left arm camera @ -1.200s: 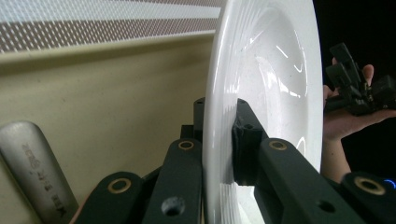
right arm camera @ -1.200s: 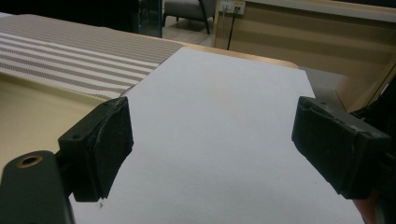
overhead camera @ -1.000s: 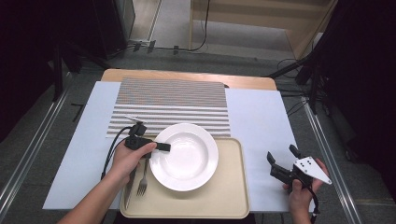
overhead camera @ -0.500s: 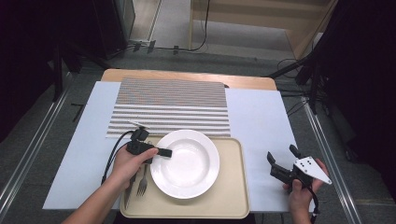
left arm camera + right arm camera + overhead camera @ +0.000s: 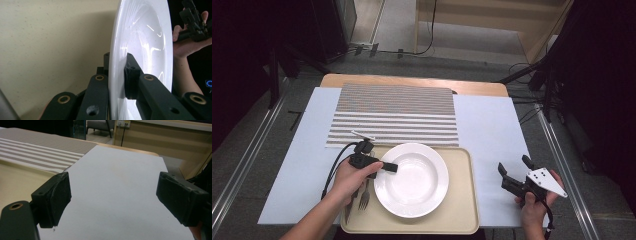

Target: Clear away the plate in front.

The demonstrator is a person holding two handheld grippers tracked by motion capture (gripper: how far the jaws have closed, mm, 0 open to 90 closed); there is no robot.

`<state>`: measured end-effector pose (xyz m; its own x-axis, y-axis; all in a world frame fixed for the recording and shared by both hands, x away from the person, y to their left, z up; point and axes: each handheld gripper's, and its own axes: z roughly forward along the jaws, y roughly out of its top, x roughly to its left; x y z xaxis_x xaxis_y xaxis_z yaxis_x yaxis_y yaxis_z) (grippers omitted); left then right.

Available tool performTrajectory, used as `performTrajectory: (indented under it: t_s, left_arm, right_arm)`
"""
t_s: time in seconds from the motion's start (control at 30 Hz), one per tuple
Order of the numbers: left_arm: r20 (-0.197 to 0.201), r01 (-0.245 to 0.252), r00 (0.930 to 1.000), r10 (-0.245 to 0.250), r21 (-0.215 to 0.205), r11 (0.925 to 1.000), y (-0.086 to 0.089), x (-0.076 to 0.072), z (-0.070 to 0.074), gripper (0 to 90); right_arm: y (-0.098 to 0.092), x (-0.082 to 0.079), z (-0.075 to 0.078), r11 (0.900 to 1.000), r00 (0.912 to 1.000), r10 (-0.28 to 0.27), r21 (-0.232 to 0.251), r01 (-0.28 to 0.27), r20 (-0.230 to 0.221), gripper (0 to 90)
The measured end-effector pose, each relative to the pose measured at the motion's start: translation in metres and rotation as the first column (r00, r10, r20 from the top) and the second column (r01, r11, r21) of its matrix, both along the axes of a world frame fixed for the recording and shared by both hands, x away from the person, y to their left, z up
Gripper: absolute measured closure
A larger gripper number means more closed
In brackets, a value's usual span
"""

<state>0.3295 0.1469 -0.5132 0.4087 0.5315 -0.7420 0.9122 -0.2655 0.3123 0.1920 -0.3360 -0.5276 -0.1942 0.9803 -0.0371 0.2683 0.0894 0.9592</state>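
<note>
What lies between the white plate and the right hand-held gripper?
In the high view, bare tray and then bare white sheet separate the white plate from the right hand-held gripper; nothing sits on that stretch.

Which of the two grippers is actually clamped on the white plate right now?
The left gripper: its jaws pinch the white plate's left rim on the beige tray. The right gripper is held open above the pale blue sheet, gripping nothing.

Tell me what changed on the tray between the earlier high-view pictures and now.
Very little. The left gripper stays clamped on the rim of the white plate, and hand and plate have crept slightly toward the person on the tray. The fork lies where it was beside the plate. The right gripper hangs open over the white sheet, unmoved, and the striped mat is unchanged.
</note>
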Motion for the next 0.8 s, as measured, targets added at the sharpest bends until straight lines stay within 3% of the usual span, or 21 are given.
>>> performTrajectory:
  t_s: [0.5,0.8]
  left_arm:
    - [-0.006,0.024,0.9997,-0.024,0.023,0.9994,-0.0019,-0.0053,-0.0036,81.7]
    - [-0.008,0.005,1.0000,-0.004,0.011,0.9999,-0.0007,-0.0056,-0.0062,81.6]
  right_arm:
    - [0.0000,0.0001,0.0000,1.000,1.0000,0.000,0.000,0.000,0.000,13.4]
    - [0.0001,0.0001,-0.0001,1.000,1.0000,0.000,-0.002,0.000,0.000,13.4]
